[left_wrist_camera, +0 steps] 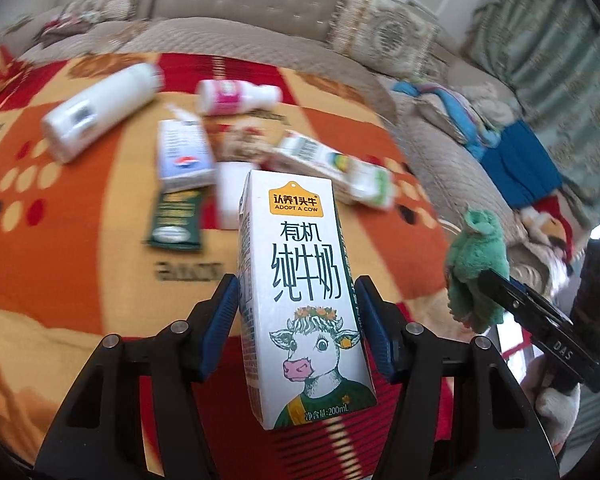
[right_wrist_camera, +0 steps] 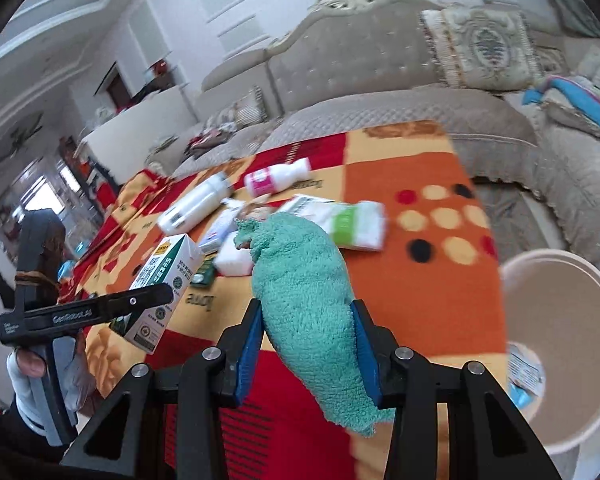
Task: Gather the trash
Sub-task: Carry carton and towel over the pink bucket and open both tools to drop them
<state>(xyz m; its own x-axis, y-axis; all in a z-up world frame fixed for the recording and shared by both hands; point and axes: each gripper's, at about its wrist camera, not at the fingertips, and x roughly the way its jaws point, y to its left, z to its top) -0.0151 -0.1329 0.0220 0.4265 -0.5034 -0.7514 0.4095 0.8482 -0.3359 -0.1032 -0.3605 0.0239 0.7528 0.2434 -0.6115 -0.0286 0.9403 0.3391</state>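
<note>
Above the patterned blanket (left_wrist_camera: 80, 240): left tool (left_wrist_camera: 298, 320) pinching milk carton (left_wrist_camera: 300, 280); right tool (right_wrist_camera: 308, 344) pinching green cloth (right_wrist_camera: 304, 292). Bin (right_wrist_camera: 560, 320) holds few scraps; bottles (left_wrist_camera: 100, 108), cartons, wrappers remain.

Motion blurs the cartons (left_wrist_camera: 186, 152) and bottles (left_wrist_camera: 100, 110) behind.

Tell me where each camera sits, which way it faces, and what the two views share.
Left wrist: on the left hand-held gripper, looking down its fingers at the clamped milk carton and the blanket; right hand-held gripper at right.
Right wrist: on the right hand-held gripper, looking at the clamped green cloth, blanket and bin; left hand-held gripper at left.
Shared: carton, cloth, bottles, sofa.
</note>
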